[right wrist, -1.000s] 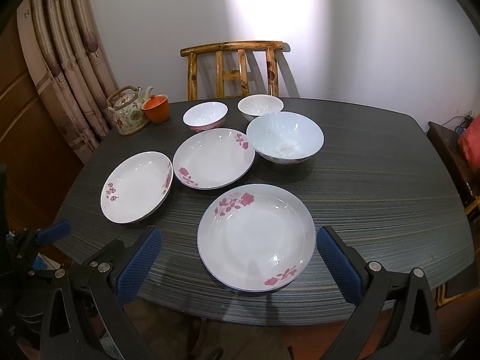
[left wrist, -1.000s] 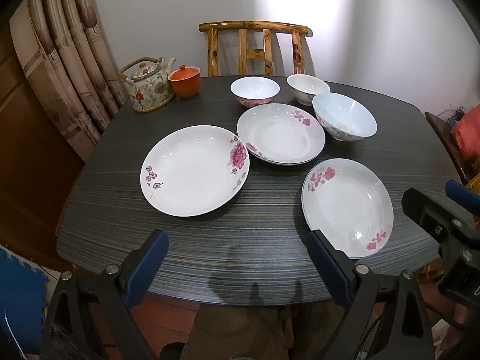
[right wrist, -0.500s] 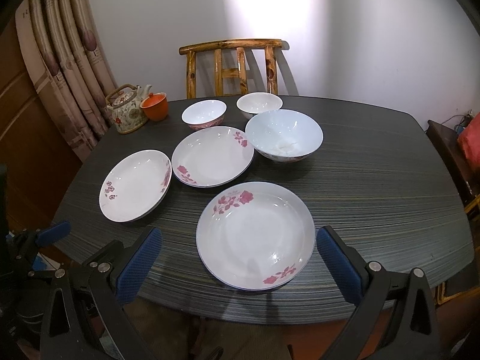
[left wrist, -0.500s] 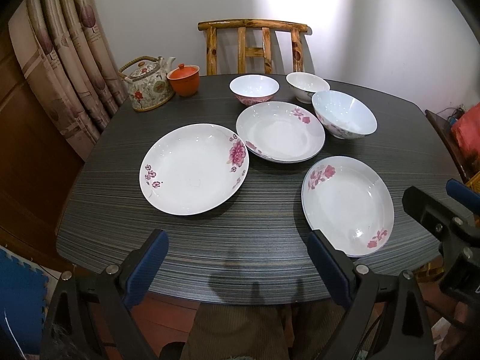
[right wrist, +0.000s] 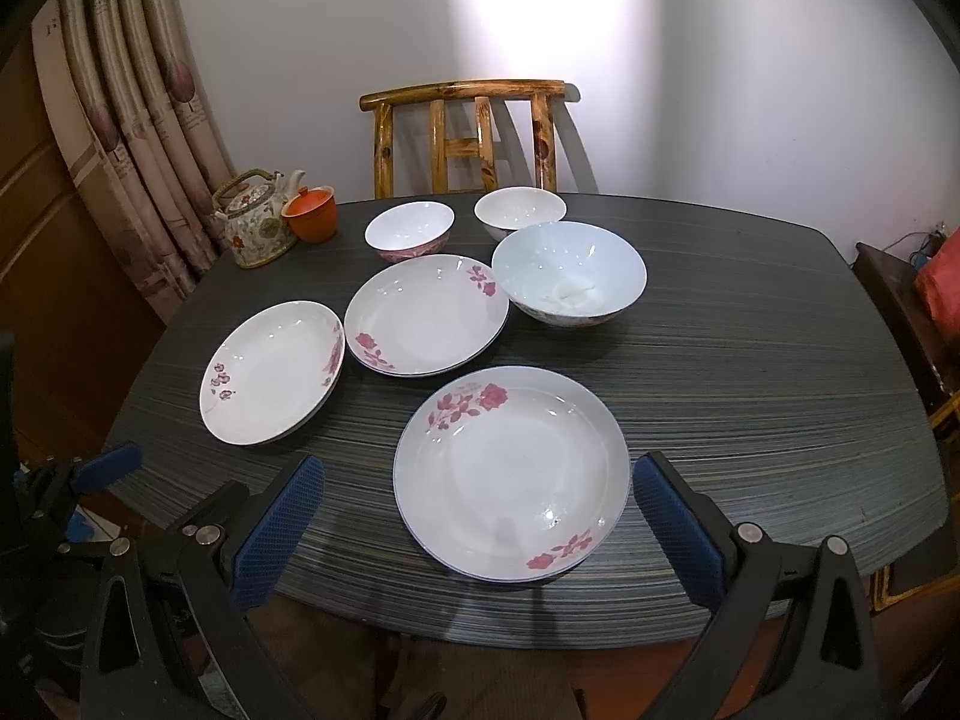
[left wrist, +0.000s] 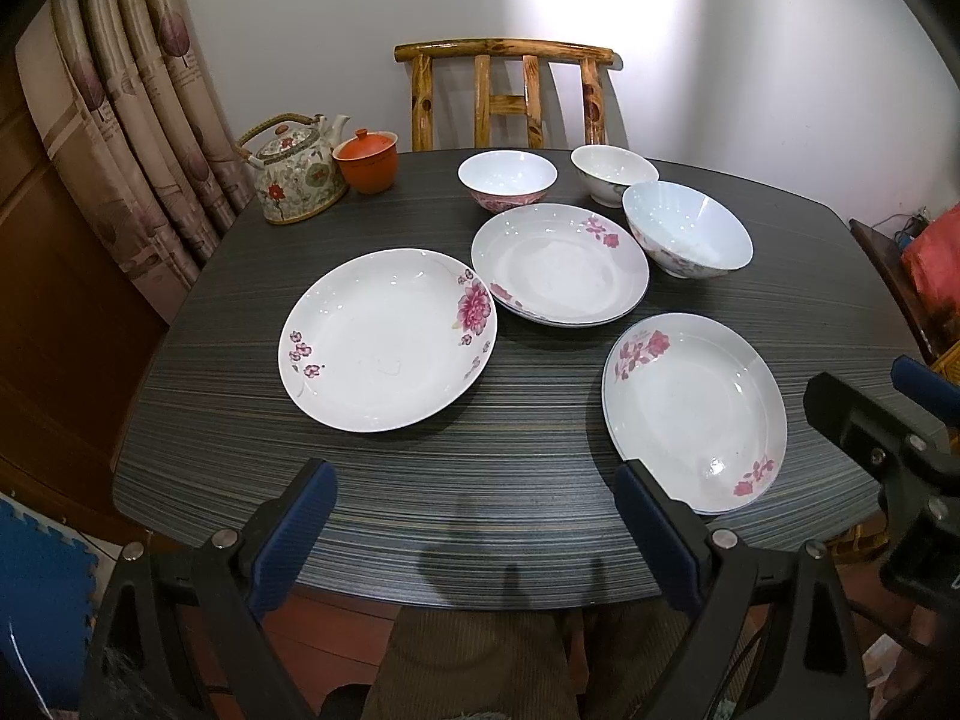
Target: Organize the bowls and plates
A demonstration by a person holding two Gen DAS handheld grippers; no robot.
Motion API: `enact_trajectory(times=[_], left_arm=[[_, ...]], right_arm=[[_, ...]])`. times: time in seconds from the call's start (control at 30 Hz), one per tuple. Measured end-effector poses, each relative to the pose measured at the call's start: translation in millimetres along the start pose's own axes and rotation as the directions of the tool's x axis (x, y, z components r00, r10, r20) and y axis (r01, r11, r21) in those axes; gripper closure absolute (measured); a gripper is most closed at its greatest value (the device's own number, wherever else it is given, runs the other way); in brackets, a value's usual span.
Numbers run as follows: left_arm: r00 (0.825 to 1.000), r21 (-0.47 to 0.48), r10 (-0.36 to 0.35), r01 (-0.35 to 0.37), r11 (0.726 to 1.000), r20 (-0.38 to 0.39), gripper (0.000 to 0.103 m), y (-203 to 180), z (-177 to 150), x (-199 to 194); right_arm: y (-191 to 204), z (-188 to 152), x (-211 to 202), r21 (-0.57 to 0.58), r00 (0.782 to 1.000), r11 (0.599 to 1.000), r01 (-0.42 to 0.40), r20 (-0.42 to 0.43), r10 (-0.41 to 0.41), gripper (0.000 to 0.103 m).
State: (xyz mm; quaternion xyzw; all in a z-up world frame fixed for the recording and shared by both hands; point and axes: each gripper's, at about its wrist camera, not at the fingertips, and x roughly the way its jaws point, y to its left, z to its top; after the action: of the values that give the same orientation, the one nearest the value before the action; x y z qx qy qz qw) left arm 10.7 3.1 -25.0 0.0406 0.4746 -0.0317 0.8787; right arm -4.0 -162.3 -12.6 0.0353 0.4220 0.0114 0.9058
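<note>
Three white plates with pink flowers lie on the dark table: a left plate, a middle plate and a near right plate. A large bowl and two small bowls, one pink outside, one white, stand behind. My left gripper is open and empty over the near table edge. My right gripper is open and empty, straddling the near right plate's front.
A floral teapot and an orange lidded cup stand at the far left corner. A wooden chair is behind the table. Curtains hang at the left. The right gripper's body shows in the left wrist view.
Both views have shifted slightly; the plates and bowls sit a little higher in frame. No dish has moved and both grippers stay open.
</note>
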Motion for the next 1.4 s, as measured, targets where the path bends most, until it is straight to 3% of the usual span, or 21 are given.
enact_trajectory(times=[0.27, 0.47, 0.6, 0.67, 0.8, 0.87, 1.07, 1.23, 1.4], left_arm=[[1.0, -0.042, -0.023, 0.023, 0.999, -0.002, 0.007, 20.3, 6.1, 3.3], [0.999, -0.134, -0.041, 0.039, 0.99, -0.009, 0.007, 65.8, 13.7, 9.2], [0.999, -0.187, -0.047, 0.044, 0.981, -0.013, 0.007, 98.1, 17.9, 14.0], [0.999, -0.204, -0.053, 0.049, 0.978, -0.013, 0.007, 112.6, 20.0, 16.1], [0.999, -0.222, -0.046, 0.04, 0.974, -0.021, 0.008, 134.7, 24.8, 24.0], [0.999, -0.225, -0.043, 0.036, 0.974, -0.026, 0.02, 143.2, 27.0, 27.9], [0.99, -0.286, -0.124, 0.098, 0.953, -0.073, 0.052, 169.3, 33.7, 51.0], [0.973, -0.353, -0.206, 0.157, 0.922, -0.106, 0.063, 190.8, 41.2, 75.9], [0.958, -0.373, -0.25, 0.184, 0.909, -0.137, 0.067, 201.9, 51.6, 101.5]], right_arm=[[3.5, 2.5, 0.2, -0.017, 1.0, 1.0, -0.013, 0.001, 0.013, 0.001], [14.1, 7.9, 2.5, -0.064, 0.999, 0.997, -0.04, 0.007, 0.041, 0.001], [19.9, 13.9, 11.4, -0.065, 0.994, 0.992, -0.105, -0.027, 0.103, 0.001], [24.9, 16.8, 16.6, -0.071, 0.993, 0.991, -0.113, -0.039, 0.111, 0.002], [36.5, 21.9, 28.0, -0.086, 0.989, 0.986, -0.142, -0.063, 0.137, 0.017], [40.6, 25.2, 35.7, -0.074, 0.98, 0.98, -0.185, -0.086, 0.179, 0.022], [52.7, 36.0, 69.2, -0.017, 0.943, 0.957, -0.291, -0.174, 0.284, 0.042], [60.4, 47.0, 105.2, 0.057, 0.909, 0.941, -0.335, -0.242, 0.338, 0.058], [68.3, 56.7, 135.2, 0.096, 0.888, 0.935, -0.34, -0.293, 0.353, 0.063]])
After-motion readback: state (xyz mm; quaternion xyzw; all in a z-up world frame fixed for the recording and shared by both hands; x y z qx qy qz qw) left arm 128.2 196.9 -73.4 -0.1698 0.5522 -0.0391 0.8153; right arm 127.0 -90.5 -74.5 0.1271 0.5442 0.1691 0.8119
